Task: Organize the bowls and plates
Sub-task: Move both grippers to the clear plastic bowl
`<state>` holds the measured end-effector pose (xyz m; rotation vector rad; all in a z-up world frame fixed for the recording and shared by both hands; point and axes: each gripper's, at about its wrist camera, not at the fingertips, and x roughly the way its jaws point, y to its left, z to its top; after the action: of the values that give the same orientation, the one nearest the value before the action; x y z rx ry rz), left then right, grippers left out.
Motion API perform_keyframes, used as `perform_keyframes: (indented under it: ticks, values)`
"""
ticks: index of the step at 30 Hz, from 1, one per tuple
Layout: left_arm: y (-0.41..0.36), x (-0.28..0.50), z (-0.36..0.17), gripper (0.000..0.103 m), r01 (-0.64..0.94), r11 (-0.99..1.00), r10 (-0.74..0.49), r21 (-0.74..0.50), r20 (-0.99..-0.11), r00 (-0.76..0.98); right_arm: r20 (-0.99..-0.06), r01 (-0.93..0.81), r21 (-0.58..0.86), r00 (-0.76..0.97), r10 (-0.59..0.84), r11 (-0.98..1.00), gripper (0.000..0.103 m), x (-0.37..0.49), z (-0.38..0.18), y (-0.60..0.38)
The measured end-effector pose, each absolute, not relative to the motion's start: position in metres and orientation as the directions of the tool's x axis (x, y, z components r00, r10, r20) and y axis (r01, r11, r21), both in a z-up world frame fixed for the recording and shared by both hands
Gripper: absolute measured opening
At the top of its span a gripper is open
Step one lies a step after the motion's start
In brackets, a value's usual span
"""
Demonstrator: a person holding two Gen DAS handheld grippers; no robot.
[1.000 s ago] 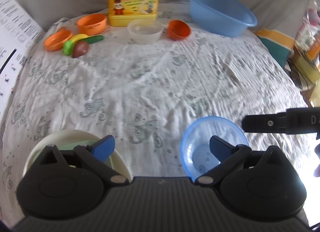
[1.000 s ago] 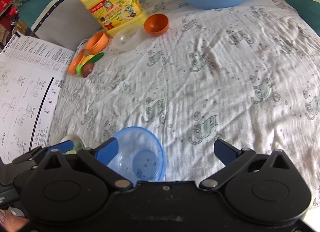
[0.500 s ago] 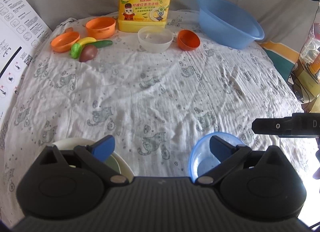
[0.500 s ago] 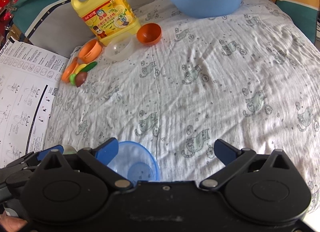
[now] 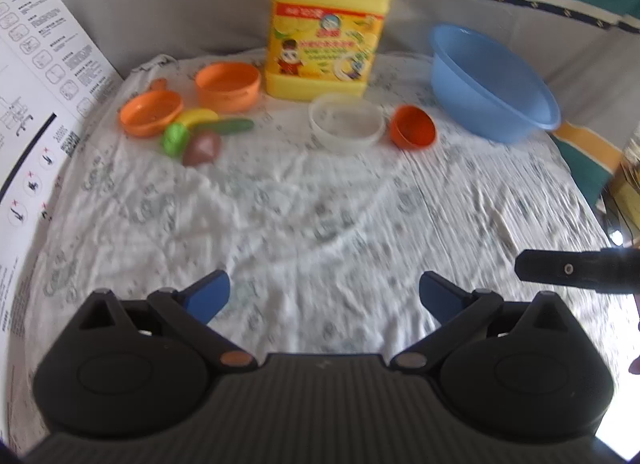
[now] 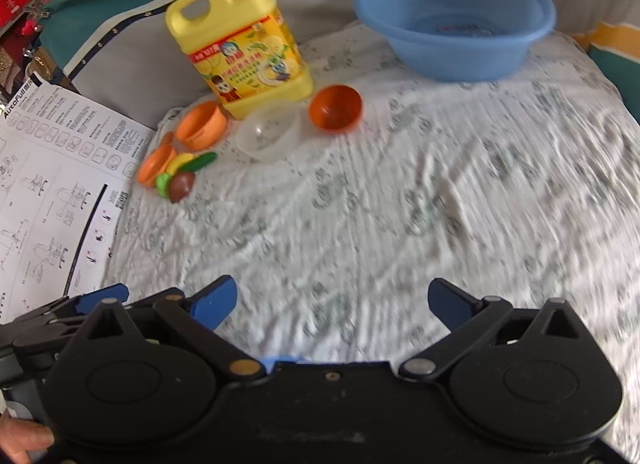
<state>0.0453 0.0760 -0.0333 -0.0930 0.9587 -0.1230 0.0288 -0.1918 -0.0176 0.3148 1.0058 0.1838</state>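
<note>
We hold the left gripper [image 5: 323, 293] and right gripper [image 6: 333, 297] with fingers spread apart, gripping nothing, over the cloth-covered desk [image 6: 400, 224]. The bowls sit grouped at the far edge, likely awaiting sorting: clear bowl [image 5: 346, 127], small orange bowl [image 5: 413, 131], orange bowl [image 5: 228, 85], orange dish [image 5: 149, 112], beside the blue basin [image 5: 493, 89]. Motion blur smears the cloth; a blue sliver [image 6: 280, 360] under the right gripper is too hidden to identify.

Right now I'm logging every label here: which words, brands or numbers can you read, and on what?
"AutoFull": printed along the top left edge of the white instruction sheet.
Sheet's smaller print and diagrams: too small to read.
Yellow detergent jug label: characters and red band too blurred to read.
Nothing else carries text.
</note>
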Motion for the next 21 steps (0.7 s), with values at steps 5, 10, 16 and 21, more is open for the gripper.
perform_keyframes:
  ticks: [5,10,16,21]
  values:
    - [0.088,0.073,-0.029,0.103,0.021,0.992,-0.113,-0.125,-0.8,0.589,-0.778,-0.039,0.349,0.545,0.312,0.936,0.103,0.058,-0.007,-0.179]
    - [0.099,0.104,-0.028,0.103,-0.029,0.99,-0.093,-0.139,-0.79,0.607,-0.761,-0.05,0.378,0.551,0.342,0.924,0.103,0.098,-0.005,-0.17]
    - [0.105,0.147,-0.041,0.103,-0.083,0.986,-0.068,-0.146,-0.797,0.6,-0.746,-0.077,0.388,0.559,0.361,0.919,0.103,0.146,-0.008,-0.158]
    - [0.099,0.179,-0.056,0.103,-0.096,0.983,-0.07,-0.155,-0.807,0.586,-0.742,-0.087,0.37,0.571,0.351,0.925,0.09,0.184,-0.013,-0.15]
